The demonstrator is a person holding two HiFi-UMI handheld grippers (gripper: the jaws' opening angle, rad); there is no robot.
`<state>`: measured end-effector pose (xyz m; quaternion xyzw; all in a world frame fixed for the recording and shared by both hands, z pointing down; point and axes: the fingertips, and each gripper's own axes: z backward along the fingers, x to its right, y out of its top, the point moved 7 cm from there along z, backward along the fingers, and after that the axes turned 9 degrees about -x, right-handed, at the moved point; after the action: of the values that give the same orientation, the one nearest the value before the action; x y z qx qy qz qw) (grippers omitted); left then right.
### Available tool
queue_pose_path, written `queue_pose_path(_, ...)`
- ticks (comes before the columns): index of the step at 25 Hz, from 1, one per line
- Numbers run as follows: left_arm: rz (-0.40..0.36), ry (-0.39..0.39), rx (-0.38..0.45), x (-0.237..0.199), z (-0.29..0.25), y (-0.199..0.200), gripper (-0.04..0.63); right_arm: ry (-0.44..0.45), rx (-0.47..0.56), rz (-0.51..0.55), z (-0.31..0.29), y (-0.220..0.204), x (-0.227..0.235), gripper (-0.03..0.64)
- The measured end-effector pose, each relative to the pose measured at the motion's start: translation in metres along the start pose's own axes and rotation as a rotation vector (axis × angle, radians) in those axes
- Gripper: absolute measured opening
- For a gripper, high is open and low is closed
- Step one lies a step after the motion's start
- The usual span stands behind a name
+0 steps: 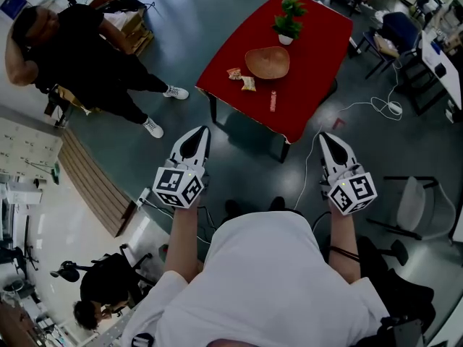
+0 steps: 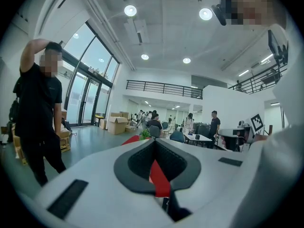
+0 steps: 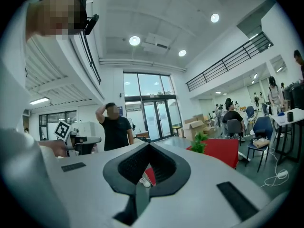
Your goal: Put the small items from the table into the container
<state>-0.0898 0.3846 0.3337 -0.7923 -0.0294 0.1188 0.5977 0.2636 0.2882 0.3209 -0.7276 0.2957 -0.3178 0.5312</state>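
Observation:
A low red table [image 1: 304, 63] stands ahead on the grey floor. On it are a wooden bowl [image 1: 267, 62], a potted plant [image 1: 288, 19], two snack packets [image 1: 241, 78] left of the bowl and a thin red packet [image 1: 273, 100] near the front edge. My left gripper [image 1: 202, 131] and right gripper [image 1: 325, 137] are held level in front of me, well short of the table, both shut with nothing in them. In the left gripper view the closed jaws frame a strip of the red table [image 2: 159, 178]. The right gripper view shows the plant [image 3: 199, 144] and the table [image 3: 221, 151].
A person in black [image 1: 79, 56] stands at the left beside a slatted wooden panel [image 1: 90, 183]. A white cable [image 1: 362, 107] trails on the floor right of the table. A chair [image 1: 411, 204] stands at the right, and desks [image 1: 441, 56] at the far right.

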Motion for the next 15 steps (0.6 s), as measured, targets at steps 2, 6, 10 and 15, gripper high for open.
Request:
queue_pose_path(2,-0.005,0.004,0.001,0.003,-0.001,0.000,0.008,0.003,-0.006,0.009,-0.001,0.000,0.003,0.012)
queue_pose_path(6,-0.013,0.021,-0.002,0.012,-0.004,0.000,0.009,0.033,-0.027,0.022,-0.004,0.000,0.011,0.012)
queue_pose_path(10,-0.012,0.051,-0.003,0.023,-0.009,-0.001,0.009,0.047,-0.039,0.017,-0.001,-0.003,0.026,0.014)
queue_pose_path(15,0.006,0.089,-0.008,0.044,-0.026,-0.008,0.009,0.065,-0.063,0.003,0.006,-0.010,0.058,0.014)
